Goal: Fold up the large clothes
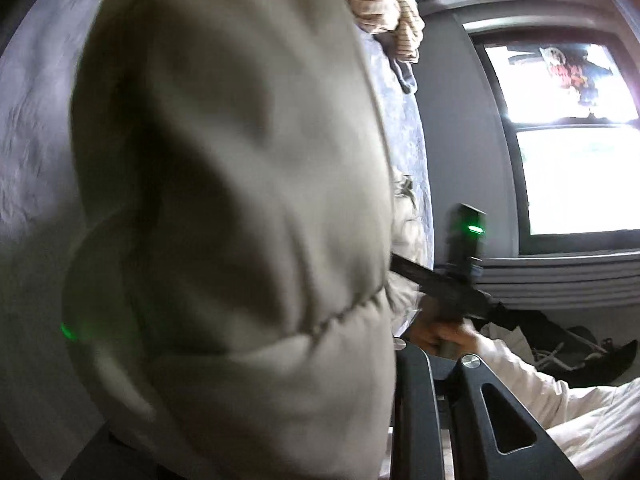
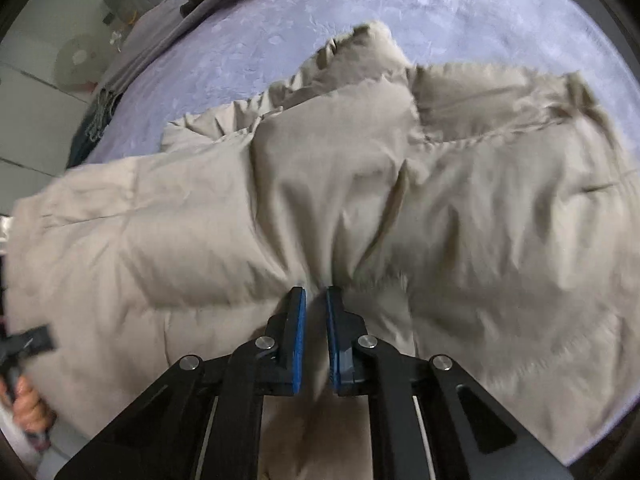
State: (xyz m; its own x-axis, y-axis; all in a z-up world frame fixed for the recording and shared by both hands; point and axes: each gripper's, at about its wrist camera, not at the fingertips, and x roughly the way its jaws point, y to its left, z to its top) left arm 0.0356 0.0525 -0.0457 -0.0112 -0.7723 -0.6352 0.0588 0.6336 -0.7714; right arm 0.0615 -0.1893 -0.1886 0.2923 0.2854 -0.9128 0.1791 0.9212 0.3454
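Note:
A large beige padded jacket (image 2: 360,184) lies spread over a lavender bed (image 2: 360,8). My right gripper (image 2: 316,300) points down at its near edge, blue pads shut on a pinch of the fabric. The left wrist view shows the same gripper (image 1: 404,270) biting into the jacket's side, a hand (image 1: 440,336) on its handle. A raised fold of the jacket (image 1: 224,200) fills that view and hides my left fingertips. Only the left gripper's black linkage (image 1: 416,392) shows, with cloth gathered at it. That left gripper's body (image 2: 32,342) sits at the jacket's left edge, held by a hand.
A heap of striped and tan clothes (image 1: 384,4) lies at the far end of the bed. Past the bed's edge are a grey wall, a bright window (image 1: 576,176) and dark shoes (image 1: 576,352) on the floor. A round fan (image 2: 76,60) stands on the tiled floor.

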